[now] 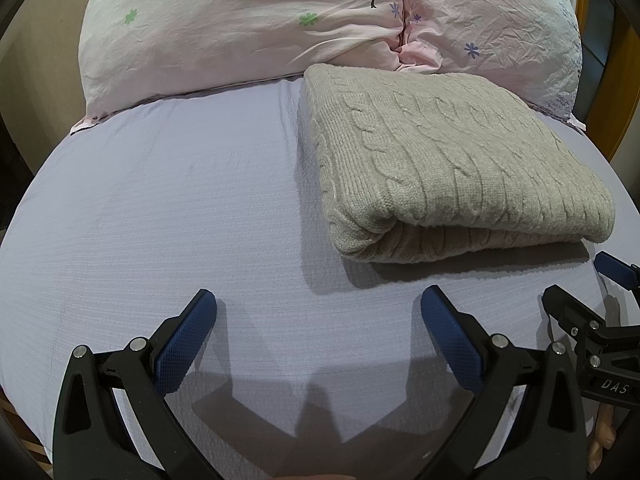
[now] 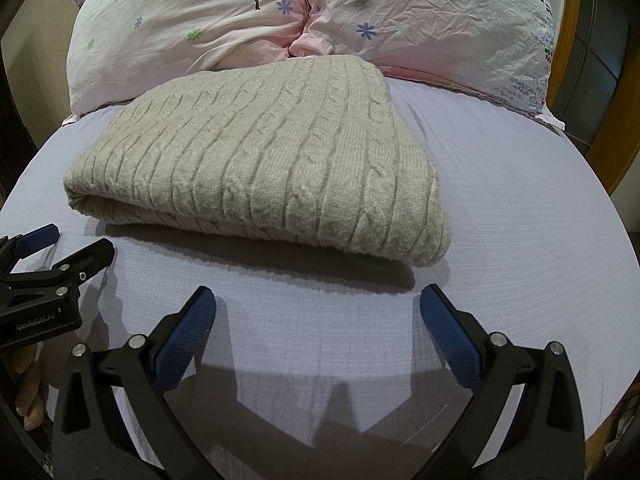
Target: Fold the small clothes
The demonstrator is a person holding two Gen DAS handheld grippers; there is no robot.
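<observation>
A beige cable-knit sweater lies folded in a neat rectangle on the lilac bed sheet; it also shows in the right wrist view. My left gripper is open and empty, hovering over bare sheet in front of and left of the sweater's folded edge. My right gripper is open and empty, just in front of the sweater's near edge. Each gripper shows at the edge of the other's view: the right one and the left one.
Two pink floral pillows lie against the head of the bed behind the sweater. A wooden bed frame runs along the right side. The sheet stretches to both sides of the sweater.
</observation>
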